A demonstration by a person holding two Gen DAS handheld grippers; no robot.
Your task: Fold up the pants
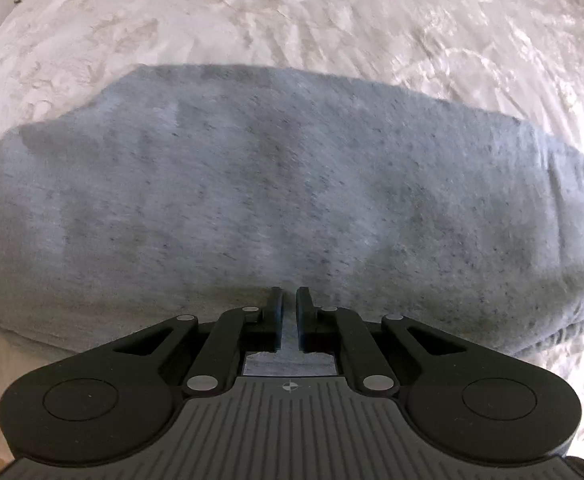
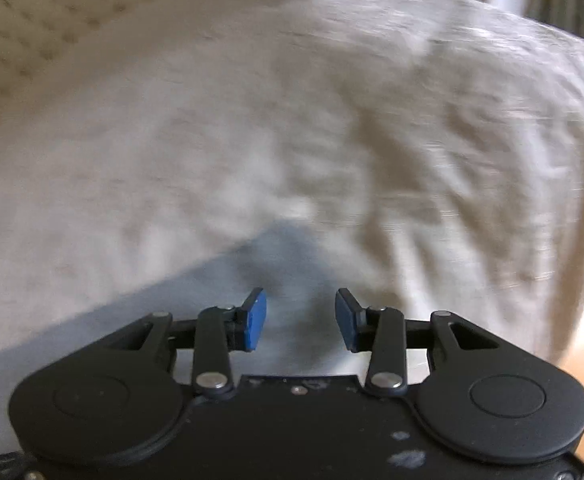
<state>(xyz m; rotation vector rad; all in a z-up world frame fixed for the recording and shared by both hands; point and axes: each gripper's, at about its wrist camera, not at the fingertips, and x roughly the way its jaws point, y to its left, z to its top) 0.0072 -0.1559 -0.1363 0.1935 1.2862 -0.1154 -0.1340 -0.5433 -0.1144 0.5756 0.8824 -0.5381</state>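
One pair of grey pants [image 1: 276, 184] is seen, centre frame. One bedspread [image 1: 332, 20] is spread beneath. Two grippers are counted: left [image 1: 289, 308], right [image 2: 301, 318].

Left wrist view: close and low over the pants [image 1: 292, 184], facing forward across them to the bed [image 1: 332, 20] beyond. Right wrist view: blurred, set higher, facing across the bed to its far edge. Shared: grey pants, pale bed cover.
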